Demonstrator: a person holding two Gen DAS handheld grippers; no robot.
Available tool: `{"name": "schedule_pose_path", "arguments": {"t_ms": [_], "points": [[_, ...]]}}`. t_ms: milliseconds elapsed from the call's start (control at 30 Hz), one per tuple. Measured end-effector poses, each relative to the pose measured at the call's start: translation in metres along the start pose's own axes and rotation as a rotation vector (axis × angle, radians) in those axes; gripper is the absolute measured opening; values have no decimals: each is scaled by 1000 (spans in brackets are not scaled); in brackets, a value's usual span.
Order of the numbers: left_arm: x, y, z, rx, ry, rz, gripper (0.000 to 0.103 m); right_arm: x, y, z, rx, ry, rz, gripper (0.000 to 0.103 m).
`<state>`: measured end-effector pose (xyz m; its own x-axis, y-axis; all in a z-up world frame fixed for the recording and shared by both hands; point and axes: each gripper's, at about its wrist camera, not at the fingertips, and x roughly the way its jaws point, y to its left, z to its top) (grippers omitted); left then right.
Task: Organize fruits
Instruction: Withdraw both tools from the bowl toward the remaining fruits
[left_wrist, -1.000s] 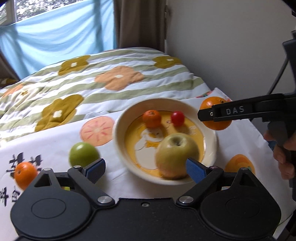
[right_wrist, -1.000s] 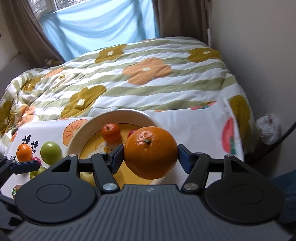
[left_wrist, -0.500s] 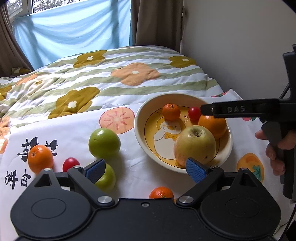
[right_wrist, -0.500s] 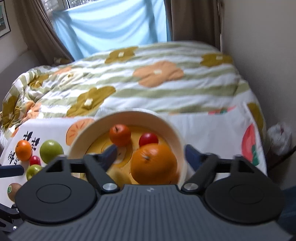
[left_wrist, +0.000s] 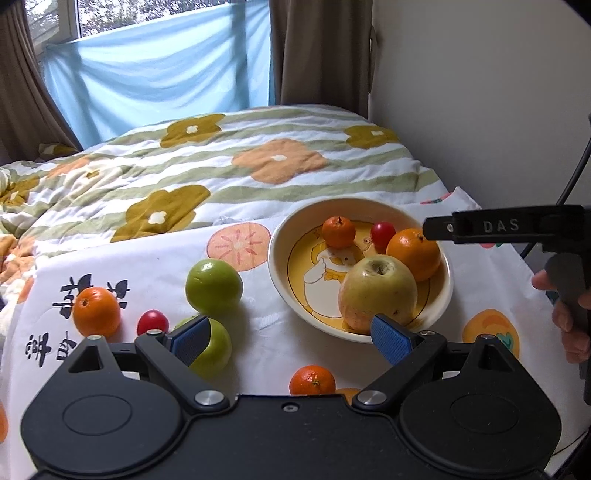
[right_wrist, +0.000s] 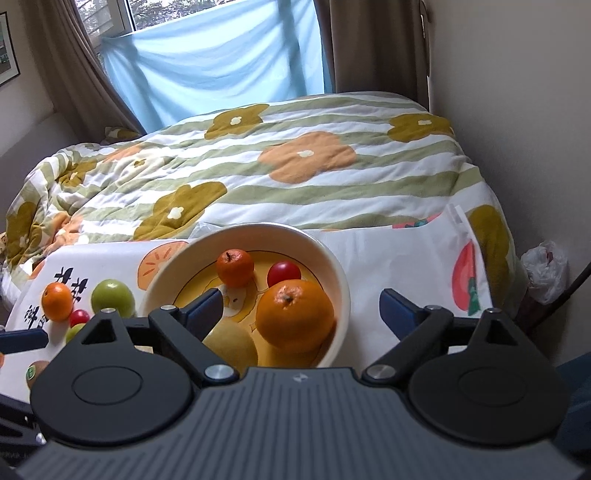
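Observation:
A cream bowl (left_wrist: 275, 254) with a duck picture holds a yellow-green apple (left_wrist: 376, 291), a large orange (left_wrist: 415, 253), a small orange (left_wrist: 338, 232) and a red cherry tomato (left_wrist: 382, 232). The bowl also shows in the right wrist view (right_wrist: 340, 273), with the large orange (right_wrist: 295, 314) in it. My left gripper (left_wrist: 291, 338) is open and empty, low over the cloth in front of the bowl. My right gripper (right_wrist: 301, 310) is open and empty, just above the bowl's right side. Loose on the cloth lie two green apples (left_wrist: 212, 286) (left_wrist: 212, 349), an orange (left_wrist: 96, 311), a tomato (left_wrist: 152, 322) and a small orange (left_wrist: 312, 380).
The white printed cloth (left_wrist: 147, 258) lies over the bed's foot, and the flowered quilt (left_wrist: 258, 158) lies behind it. A wall (left_wrist: 480, 92) stands close on the right. A kiwi (right_wrist: 37, 371) lies at the cloth's near left. A plastic bag (right_wrist: 543, 267) sits on the floor.
My right gripper let go of the large orange into the bowl, opened and drew back. My left gripper pulled back from the bowl, bringing more loose fruit into view.

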<state>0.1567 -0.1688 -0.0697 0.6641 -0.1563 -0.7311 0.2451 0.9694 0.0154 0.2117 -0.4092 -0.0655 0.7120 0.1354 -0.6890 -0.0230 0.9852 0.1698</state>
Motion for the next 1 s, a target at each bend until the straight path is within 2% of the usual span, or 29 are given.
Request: {"name": "schedule_pose_path", "arguments": {"t_ms": [233, 333, 467, 600, 833, 1000], "points": [[-38, 0, -13, -63, -64, 44, 96, -35, 4, -8, -16, -18, -2, 103], [-55, 0, -20, -73, -88, 82, 97, -50, 7, -13, -25, -33, 7, 103], [-77, 3, -34, -88, -123, 139, 103, -66, 12, -20, -34, -41, 31, 103], [-92, 9, -44, -89, -123, 201, 103, -78, 24, -29, -79, -51, 43, 103], [-112, 40, -54, -73, -136, 276, 103, -93, 51, -45, -95, -42, 73, 103], [-112, 69, -59, -50, -137, 269, 103, -96, 73, -57, -73, -30, 62, 103]]}}
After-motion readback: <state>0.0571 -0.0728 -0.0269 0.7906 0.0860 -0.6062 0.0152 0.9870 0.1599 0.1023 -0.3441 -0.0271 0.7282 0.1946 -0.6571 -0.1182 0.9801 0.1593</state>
